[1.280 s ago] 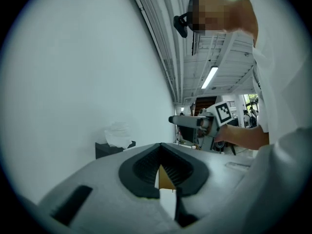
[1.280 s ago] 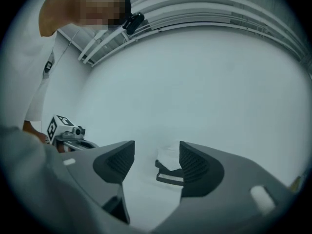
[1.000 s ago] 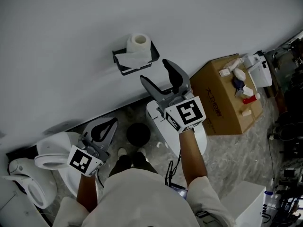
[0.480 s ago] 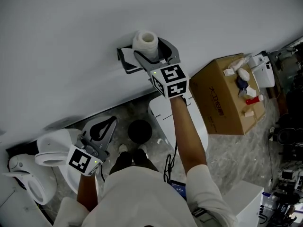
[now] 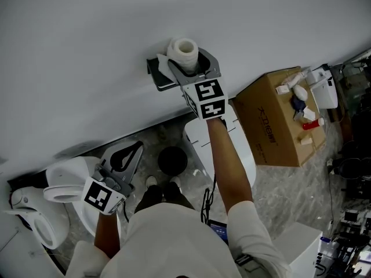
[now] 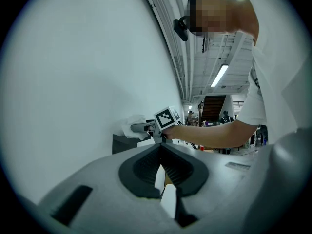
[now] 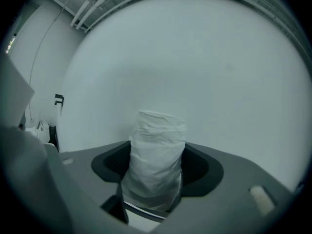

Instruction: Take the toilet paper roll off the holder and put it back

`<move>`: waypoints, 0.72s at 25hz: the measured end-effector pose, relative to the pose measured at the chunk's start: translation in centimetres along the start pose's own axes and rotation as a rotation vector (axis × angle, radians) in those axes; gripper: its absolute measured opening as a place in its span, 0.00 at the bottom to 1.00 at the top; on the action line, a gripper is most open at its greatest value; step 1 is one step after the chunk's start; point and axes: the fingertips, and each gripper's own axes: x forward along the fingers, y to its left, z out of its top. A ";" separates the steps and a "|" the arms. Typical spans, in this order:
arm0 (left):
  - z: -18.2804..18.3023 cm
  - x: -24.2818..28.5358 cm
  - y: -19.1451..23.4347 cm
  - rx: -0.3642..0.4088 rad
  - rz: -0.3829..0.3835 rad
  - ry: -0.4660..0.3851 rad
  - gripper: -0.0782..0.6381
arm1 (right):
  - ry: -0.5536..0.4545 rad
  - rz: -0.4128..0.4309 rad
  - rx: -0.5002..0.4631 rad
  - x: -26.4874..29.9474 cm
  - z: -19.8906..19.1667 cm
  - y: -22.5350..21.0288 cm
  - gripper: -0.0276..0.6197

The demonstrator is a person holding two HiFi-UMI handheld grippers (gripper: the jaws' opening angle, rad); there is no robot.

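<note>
Head view: what's different from a second ago?

The right tongs (image 5: 189, 59) were hanging well below the holder (image 5: 157, 79), spread and empty. Now the arm is stretched up to the wall (image 5: 87, 39) and they sit round the roll (image 5: 184, 51).

Has the roll moved?

No. It stands upright on the holder, at its right end, close against the wall, the same spot as before.

Is it gripped yet?

Nearly. In the right gripper view the roll (image 7: 155, 160) fills the gap, the paper meets both pads (image 7: 109, 165), and the tongs are closing on it. I'd call that a clamp just taking hold, not yet a firm one.

And the other hand?

The left tongs (image 5: 128, 154) hang low beside the toilet (image 5: 61, 187), unmoved. The left gripper view shows them together with nothing between.

So where does that leave the task?

The reach is over and the take-off is starting; the lift and the putting back are both still to do. The paper looks soft and loosely wound, so a hard squeeze may crush it, and the lift probably has to go straight up off the holder.
</note>
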 end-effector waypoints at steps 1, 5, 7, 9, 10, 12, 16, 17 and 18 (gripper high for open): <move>0.0 0.0 0.0 0.003 -0.001 0.000 0.11 | 0.000 0.000 0.001 0.0 0.0 0.1 0.52; 0.1 -0.2 -0.2 0.004 0.001 -0.002 0.11 | 0.006 0.004 -0.012 -0.2 0.1 0.6 0.52; 0.1 -0.3 -0.3 0.005 0.002 -0.004 0.11 | 0.000 0.005 -0.014 -0.5 0.4 0.7 0.52; 0.2 -0.5 -0.4 0.007 0.003 -0.006 0.11 | -0.017 0.007 -0.013 -1.2 1.0 0.8 0.51; 0.3 -0.5 -0.5 0.009 0.003 -0.007 0.11 | -0.028 0.009 -0.012 -1.7 1.5 1.0 0.51; 0.4 -0.7 -0.6 0.011 0.003 -0.010 0.11 | -0.054 0.018 -0.012 -3.0 2.5 1.4 0.51; 0.7 -0.7 -1.1 0.019 -0.004 -0.019 0.11 | -0.105 0.035 -0.013 -7.1 3.9 2.6 0.51; 0.9 -0.7 -1.2 0.020 -0.008 -0.022 0.11 | -0.117 0.035 -0.013 -8.3 4.2 2.8 0.51; 1.0 -0.6 -1.3 0.022 -0.012 -0.026 0.11 | -0.129 0.033 -0.015 -9.5 4.5 2.9 0.51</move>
